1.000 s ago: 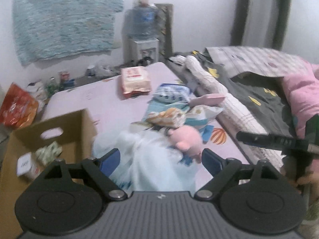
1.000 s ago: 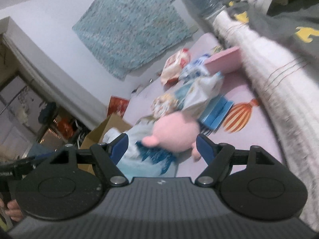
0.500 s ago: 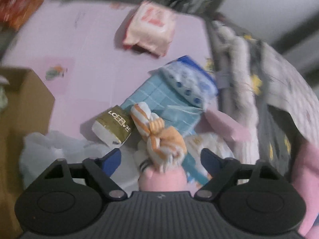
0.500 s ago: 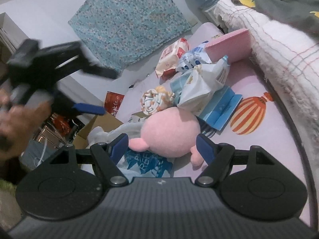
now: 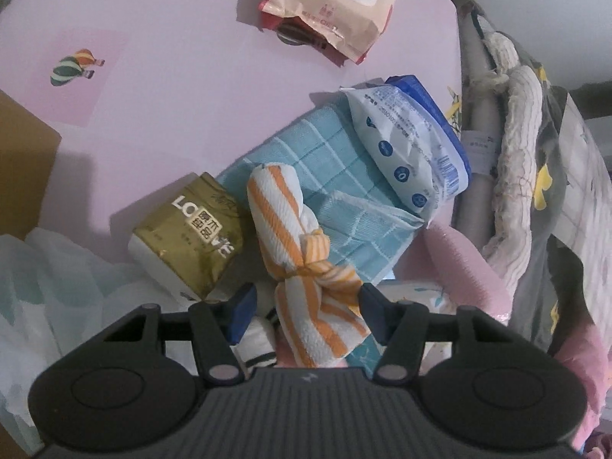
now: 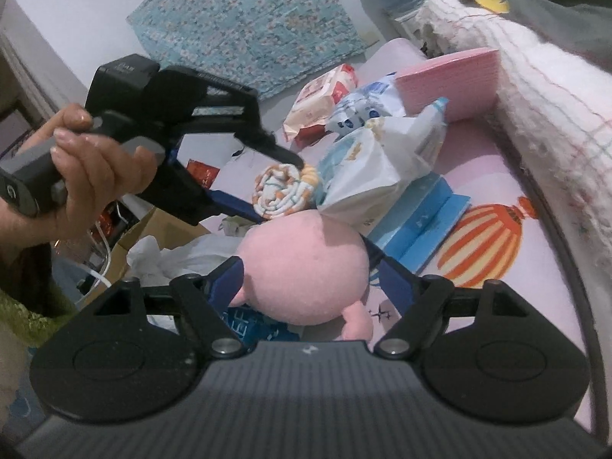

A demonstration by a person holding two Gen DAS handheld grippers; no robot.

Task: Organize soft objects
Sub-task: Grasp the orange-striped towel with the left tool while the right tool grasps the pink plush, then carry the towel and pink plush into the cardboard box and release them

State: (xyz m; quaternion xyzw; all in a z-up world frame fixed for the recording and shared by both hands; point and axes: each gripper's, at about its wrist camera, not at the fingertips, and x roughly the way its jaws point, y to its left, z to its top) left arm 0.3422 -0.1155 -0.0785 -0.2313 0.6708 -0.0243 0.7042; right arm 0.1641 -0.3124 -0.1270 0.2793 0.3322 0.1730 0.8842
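Note:
An orange-and-white striped knotted cloth [image 5: 302, 264] lies on the pile on the pink bed; it also shows in the right wrist view [image 6: 285, 189]. My left gripper [image 5: 306, 315] is open, its blue pads either side of the cloth's near end. A pink plush toy [image 6: 306, 271] lies between the pads of my right gripper [image 6: 308, 287], which is open around it. The left gripper [image 6: 267, 179] shows in the right wrist view, above the cloth.
A gold tissue pack [image 5: 191, 237], teal checked cloth [image 5: 336, 191], blue-white packet [image 5: 409, 149] and pink wipes pack [image 5: 336, 4] lie on the bed. A cardboard box [image 5: 23, 168] stands left. White plastic bag [image 5: 57, 287] lies beside it. Rolled bedding [image 6: 535, 88] runs along the right.
My left gripper has tilted down over the pile and come down around the striped cloth. My right gripper has closed in around the pink plush, its pads nearer together.

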